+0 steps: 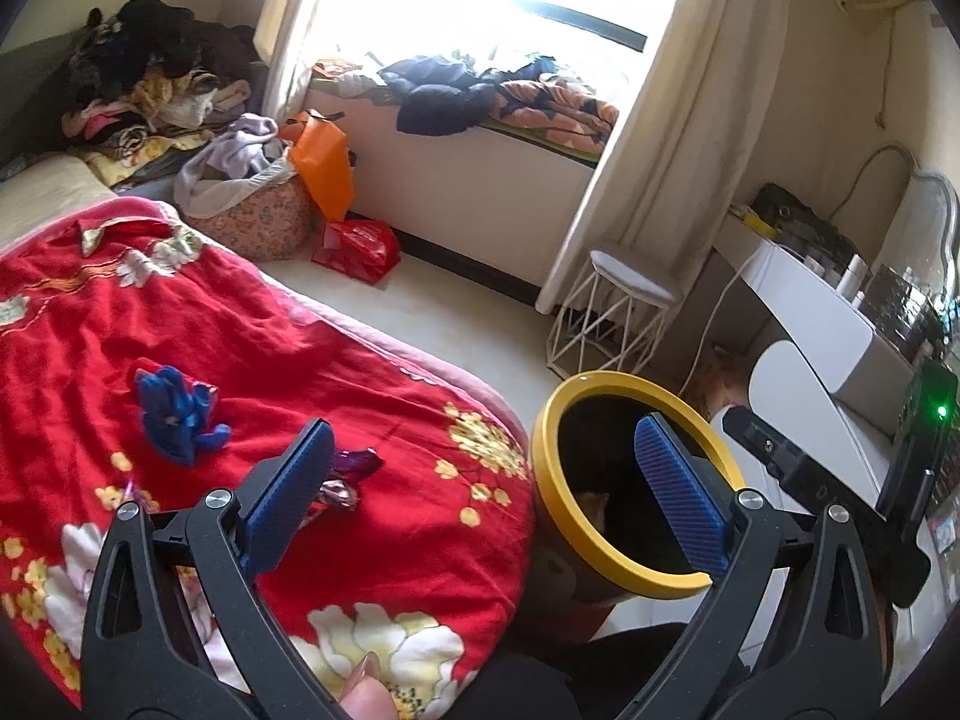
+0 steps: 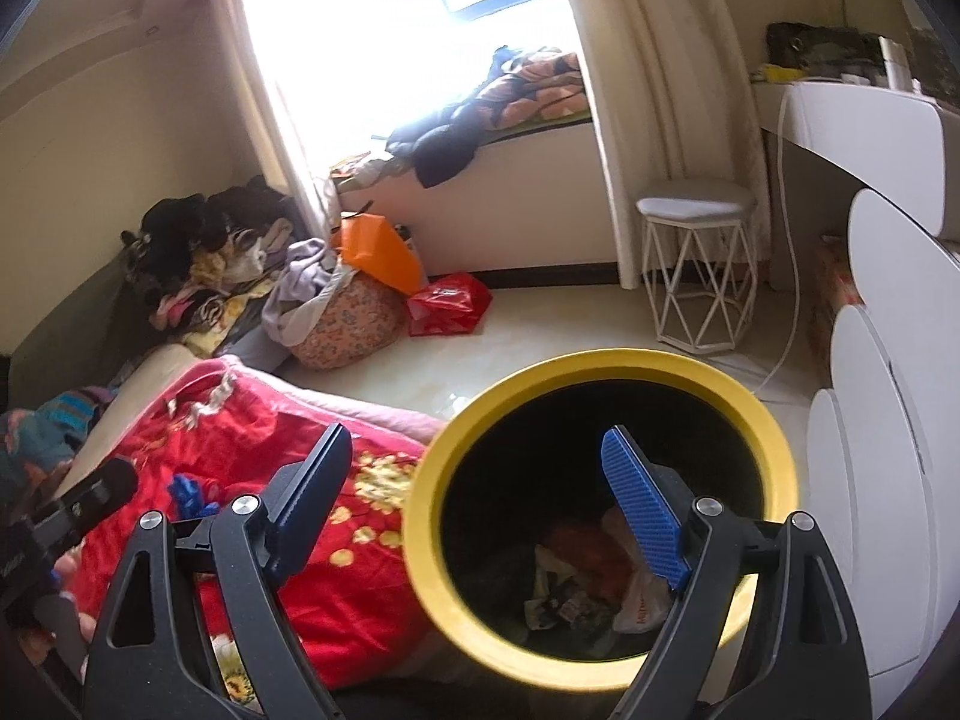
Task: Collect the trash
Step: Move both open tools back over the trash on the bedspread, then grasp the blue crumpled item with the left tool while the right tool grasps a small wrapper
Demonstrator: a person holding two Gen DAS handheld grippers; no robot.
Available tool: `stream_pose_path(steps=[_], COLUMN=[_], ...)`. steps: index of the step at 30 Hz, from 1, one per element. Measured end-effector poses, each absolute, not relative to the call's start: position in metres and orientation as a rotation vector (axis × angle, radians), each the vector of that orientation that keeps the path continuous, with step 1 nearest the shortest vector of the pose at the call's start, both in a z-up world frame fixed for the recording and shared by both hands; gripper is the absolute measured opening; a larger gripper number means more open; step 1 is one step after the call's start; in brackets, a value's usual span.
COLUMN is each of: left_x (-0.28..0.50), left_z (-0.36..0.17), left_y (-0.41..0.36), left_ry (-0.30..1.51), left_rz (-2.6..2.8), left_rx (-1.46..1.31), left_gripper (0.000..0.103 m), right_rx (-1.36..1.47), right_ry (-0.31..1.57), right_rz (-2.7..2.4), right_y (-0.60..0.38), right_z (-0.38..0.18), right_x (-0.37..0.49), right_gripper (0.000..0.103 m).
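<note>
at lower centre of both views i am holding the left gripper point(image 1: 489, 501) and right gripper point(image 2: 480, 513) wide open, empty; bin point(image 2: 774, 438) partly filled; i judge next pickup: purple wrappers point(image 1: 354, 474), blue scrap point(image 1: 177, 414) lying left on the quilt point(image 1: 300, 336).

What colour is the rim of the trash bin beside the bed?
Yellow, around a dark inside. The trash bin shows best in the right wrist view.

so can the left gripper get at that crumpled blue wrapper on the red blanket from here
Probably yes. The left gripper is open and empty, and the blue wrapper lies exposed on the red blanket with nothing over it; only small purple wrappers lie nearer the fingers.
</note>
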State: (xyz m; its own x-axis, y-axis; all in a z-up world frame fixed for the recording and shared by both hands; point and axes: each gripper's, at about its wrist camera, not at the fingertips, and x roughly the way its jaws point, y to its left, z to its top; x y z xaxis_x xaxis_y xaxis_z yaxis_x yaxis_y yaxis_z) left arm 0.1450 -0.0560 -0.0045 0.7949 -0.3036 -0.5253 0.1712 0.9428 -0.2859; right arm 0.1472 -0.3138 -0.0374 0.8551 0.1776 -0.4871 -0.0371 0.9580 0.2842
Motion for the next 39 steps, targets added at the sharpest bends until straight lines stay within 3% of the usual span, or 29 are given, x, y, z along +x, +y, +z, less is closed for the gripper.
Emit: stream_pose_path(steps=[39], left_x=[0.151], left_z=[-0.01], left_y=[0.083], left_ry=[0.551], left_rz=[0.005], left_rx=[-0.374], left_gripper=[0.092], right_rx=[0.047], right_ry=[0.591], right_rz=[0.414], right_y=[-0.169], right_z=[-0.042], right_x=[0.14], right_gripper=[0.084])
